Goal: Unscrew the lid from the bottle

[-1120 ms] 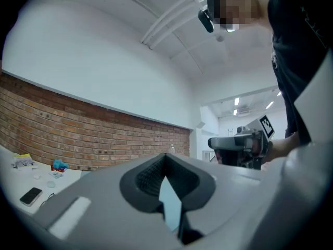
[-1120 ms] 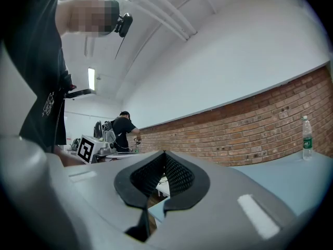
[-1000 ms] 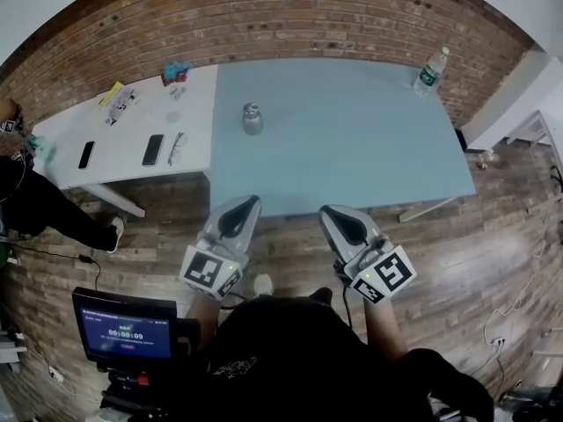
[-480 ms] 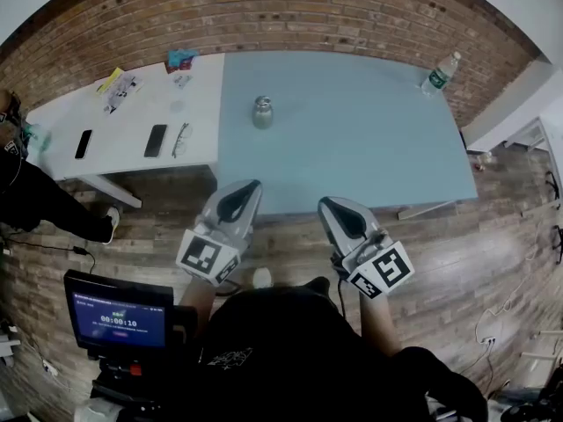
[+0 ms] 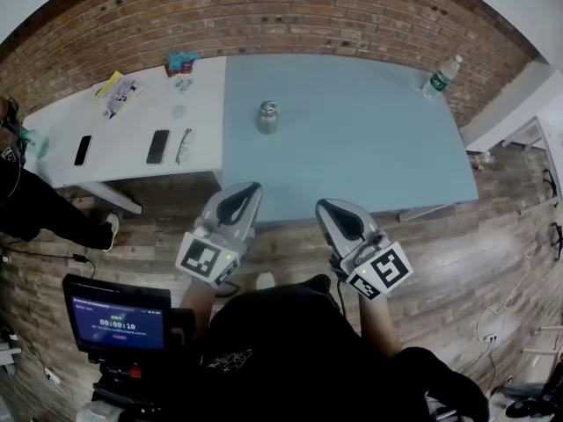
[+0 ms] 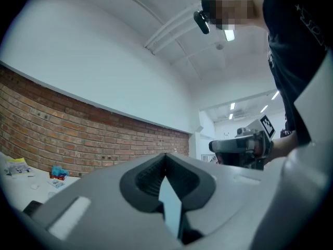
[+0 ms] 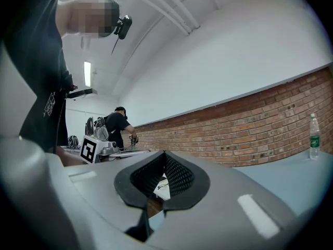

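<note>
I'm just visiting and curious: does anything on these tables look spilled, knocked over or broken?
Nothing stands out. The small silver metal bottle stands upright on the light blue table, and the clear plastic water bottle at its far corner is upright too.

Our right gripper [image 7: 165,153] has its grey fingers [image 7: 223,207] pressed together at the tips, with nothing between the black ribbed pads. Beyond them to the right lies a pale blue table [image 7: 291,173]. A plastic water bottle [image 7: 314,136] stands upright at its far side, before the brick wall [image 7: 244,134]. At left we see the left gripper's marker cube [image 7: 88,149], and farther back a person in black [image 7: 117,125].
</note>
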The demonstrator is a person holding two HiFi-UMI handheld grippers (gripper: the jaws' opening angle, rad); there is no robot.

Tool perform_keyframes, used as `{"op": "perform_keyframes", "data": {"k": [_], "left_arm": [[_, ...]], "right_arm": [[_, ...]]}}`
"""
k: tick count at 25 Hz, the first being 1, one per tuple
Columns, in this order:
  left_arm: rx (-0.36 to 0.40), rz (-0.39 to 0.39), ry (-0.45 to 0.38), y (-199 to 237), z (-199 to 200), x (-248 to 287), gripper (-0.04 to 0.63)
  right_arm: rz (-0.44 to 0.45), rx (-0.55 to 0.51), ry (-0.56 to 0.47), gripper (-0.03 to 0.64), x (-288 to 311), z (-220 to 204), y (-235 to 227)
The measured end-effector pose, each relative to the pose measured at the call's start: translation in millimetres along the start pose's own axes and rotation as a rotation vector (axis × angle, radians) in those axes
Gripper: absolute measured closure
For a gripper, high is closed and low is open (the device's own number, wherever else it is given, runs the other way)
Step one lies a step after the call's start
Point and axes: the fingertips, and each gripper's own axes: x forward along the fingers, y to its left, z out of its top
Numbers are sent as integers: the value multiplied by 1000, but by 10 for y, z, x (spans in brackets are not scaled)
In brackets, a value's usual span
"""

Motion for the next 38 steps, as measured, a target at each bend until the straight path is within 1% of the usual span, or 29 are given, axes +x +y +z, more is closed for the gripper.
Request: {"op": "perform_keyframes", "data": {"k": [2, 6, 11, 17, 23, 30, 38], "left_arm": [[-26, -8, 0, 102, 5, -30, 595], [-72, 18, -2, 264, -10, -79, 597], [-66, 30, 19, 334, -77, -94, 595], [-59, 22, 25, 371, -118, -93, 596], [-79, 39, 14, 457, -113, -130, 596], [-73, 35, 24, 487, -141, -182, 596], [-102, 57, 24, 568, -209, -243, 595]], "right_arm": [[-3, 2, 6, 615, 104, 15, 29], [-4, 2, 15, 615, 203, 31, 43], [-2, 0, 24, 614, 262, 13, 46], [3, -4, 34, 615, 320, -8, 64], [7, -9, 43, 614, 363, 10, 89], [18, -12, 59, 614, 423, -21, 159], [25, -15, 88, 615, 492, -74, 183]]}}
